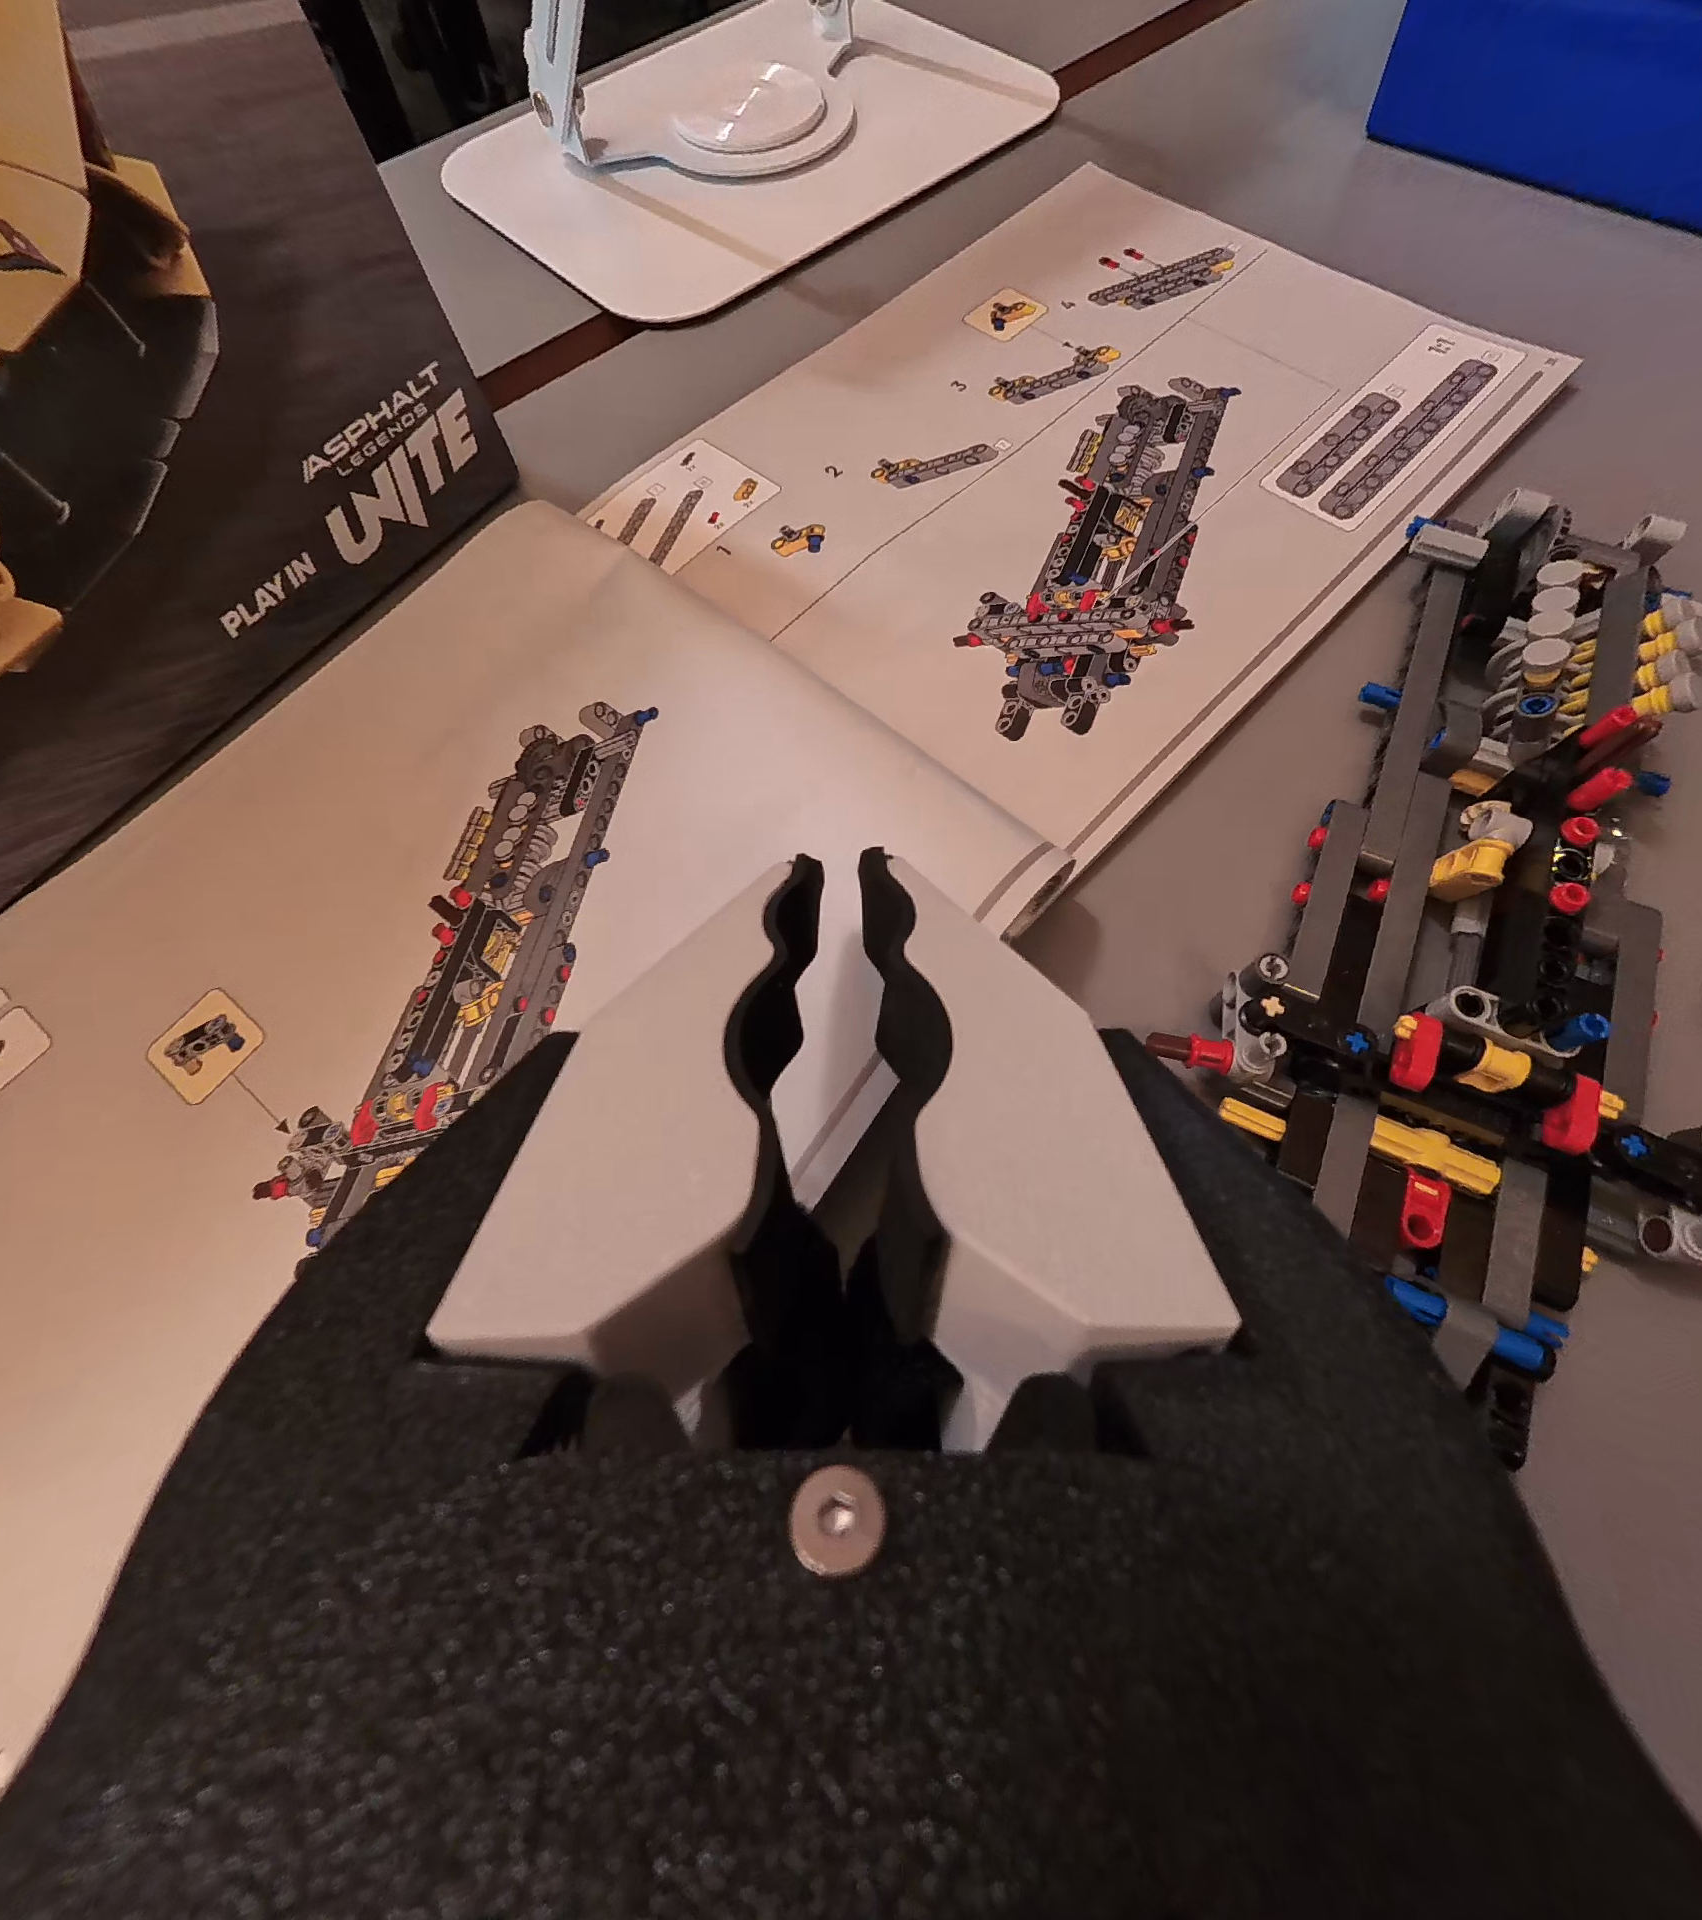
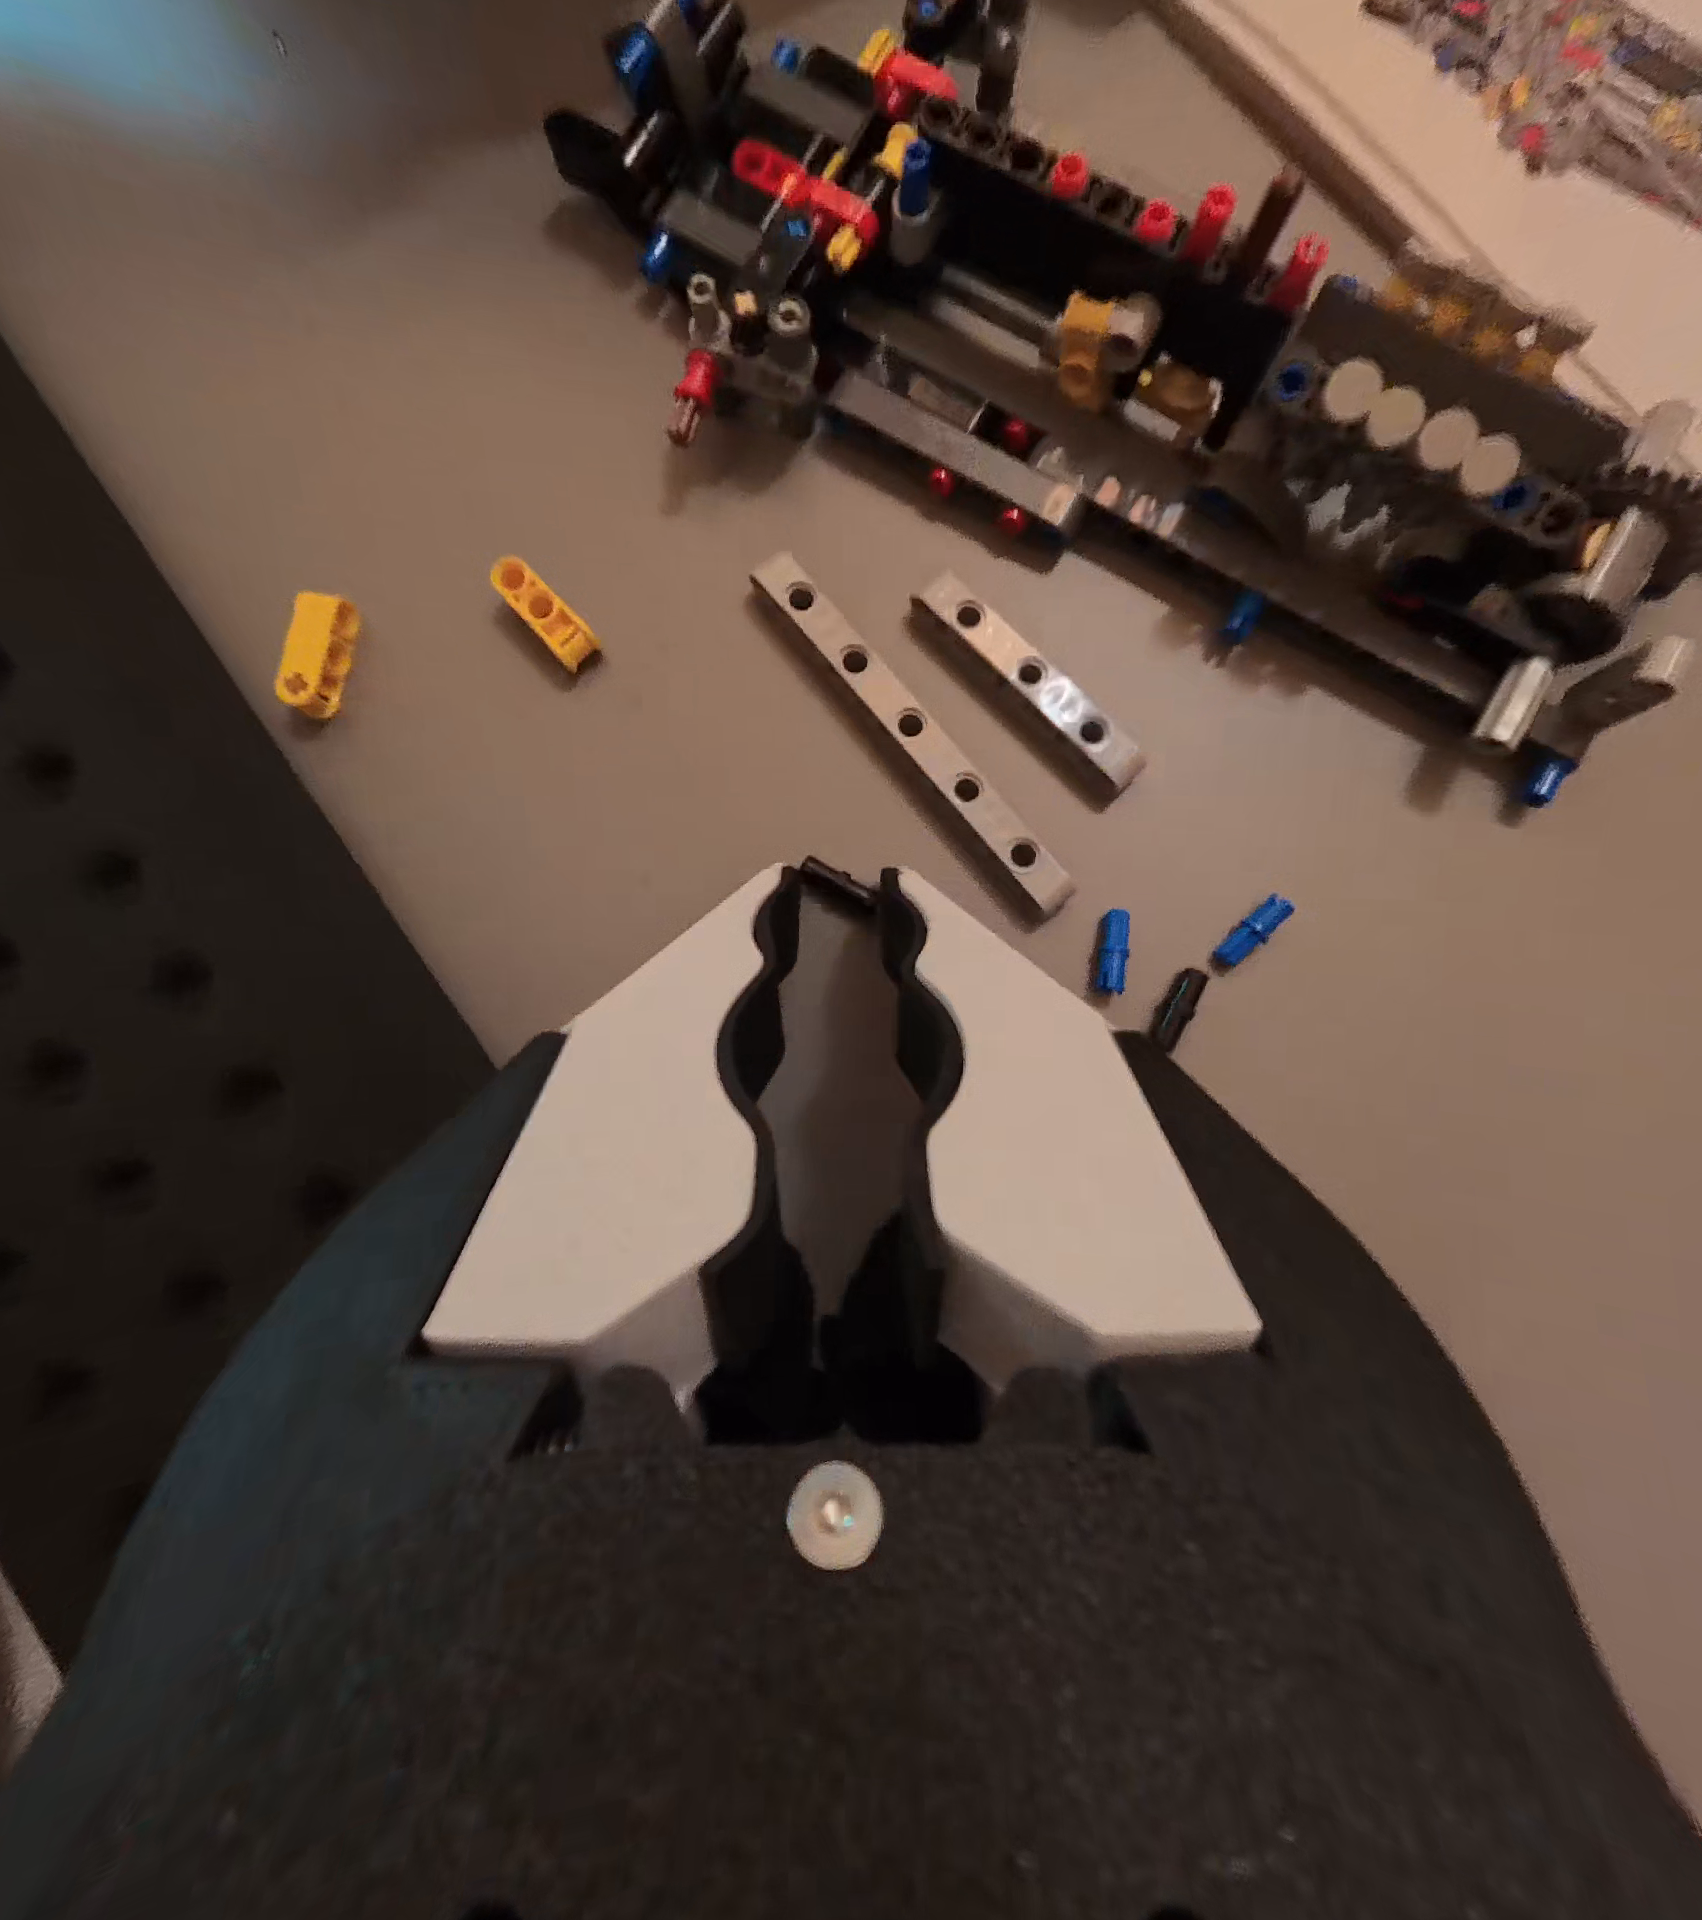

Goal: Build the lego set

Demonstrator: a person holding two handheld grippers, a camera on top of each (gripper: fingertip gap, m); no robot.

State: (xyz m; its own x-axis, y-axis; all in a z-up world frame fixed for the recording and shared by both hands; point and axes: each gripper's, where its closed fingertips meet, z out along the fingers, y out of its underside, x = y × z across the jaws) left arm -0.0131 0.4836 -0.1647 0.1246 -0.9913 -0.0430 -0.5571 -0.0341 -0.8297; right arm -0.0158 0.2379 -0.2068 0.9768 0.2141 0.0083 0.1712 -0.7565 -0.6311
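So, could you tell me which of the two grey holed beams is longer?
The long grey five-hole beam, lying left of the shorter grey three-hole beam.

The right gripper fills the lower frame, its jaws pinching a small black pin at the tips. On the grey surface above lie 2 grey beams, 2 yellow connectors, and 2 blue pins. The chassis assembly spans the upper right.
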